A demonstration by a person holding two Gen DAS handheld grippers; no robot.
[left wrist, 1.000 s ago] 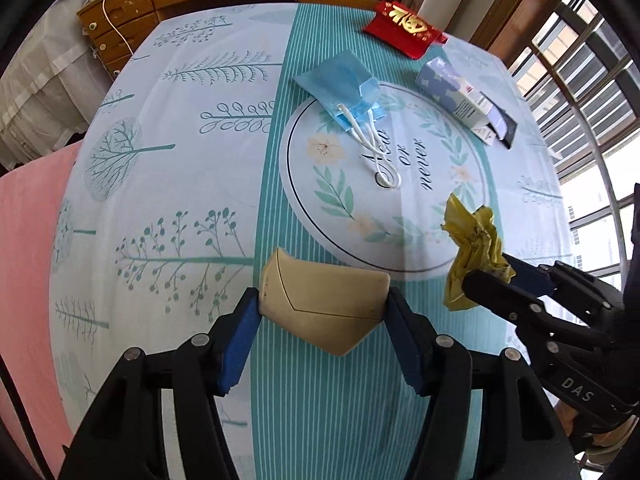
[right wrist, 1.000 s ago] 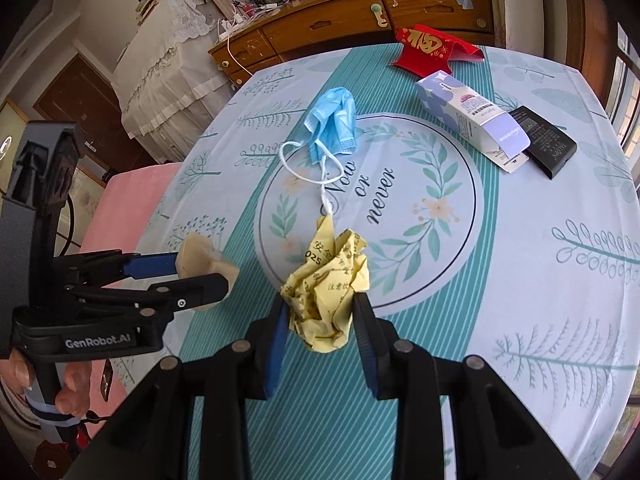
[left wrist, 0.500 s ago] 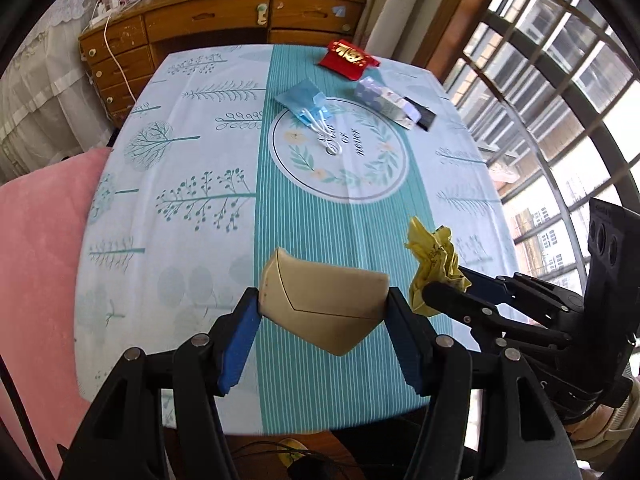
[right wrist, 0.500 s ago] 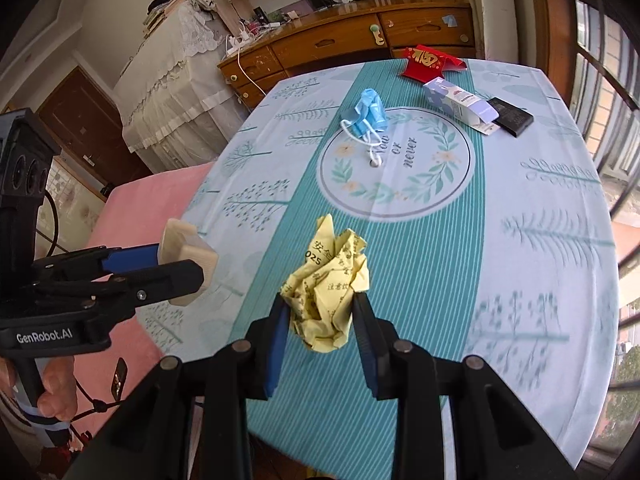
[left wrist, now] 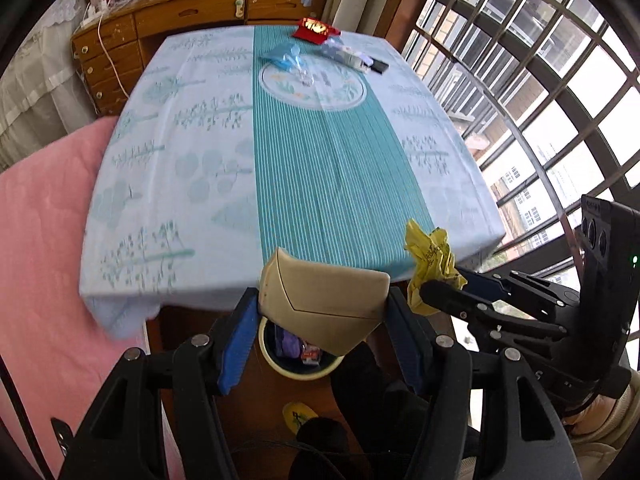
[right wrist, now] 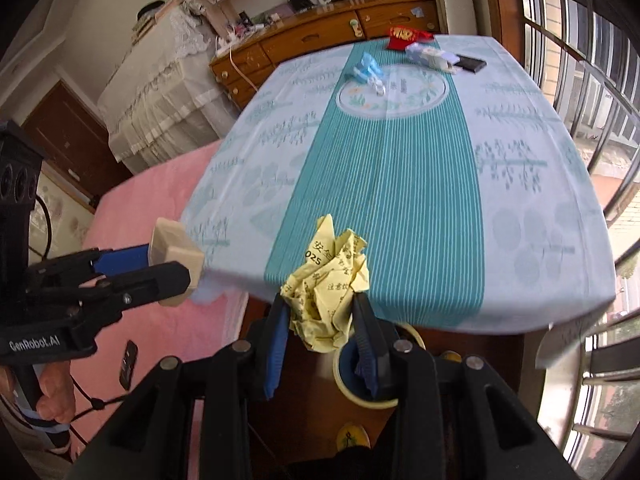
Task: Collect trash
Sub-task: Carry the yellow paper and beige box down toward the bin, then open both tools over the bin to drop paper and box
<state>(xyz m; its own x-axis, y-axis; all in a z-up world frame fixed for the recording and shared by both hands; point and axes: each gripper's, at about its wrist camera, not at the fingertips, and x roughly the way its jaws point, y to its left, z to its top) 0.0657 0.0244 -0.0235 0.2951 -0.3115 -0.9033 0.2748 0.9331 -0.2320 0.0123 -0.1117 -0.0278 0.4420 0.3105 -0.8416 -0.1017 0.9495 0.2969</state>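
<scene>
Both hand-held grippers now hang past the near edge of the table draped in a blue-and-teal leaf-print cloth (left wrist: 328,184), having drawn back from its round centre medallion over the last second. The left gripper (left wrist: 324,320) stays clamped on a flattened beige paper cup (left wrist: 320,300), and the right gripper (right wrist: 320,332) stays clamped on a crumpled yellow printed paper ball (right wrist: 328,292). Below the table edge, a round cream-rimmed blue waste bin (left wrist: 280,364) comes into view on the floor, already holding a few wrappers. The carry looks nearly over, with release the likely next step. At the table's far end a blue face mask (left wrist: 286,54), a red packet (left wrist: 316,30) and a pale carton (left wrist: 346,54) await collection.
</scene>
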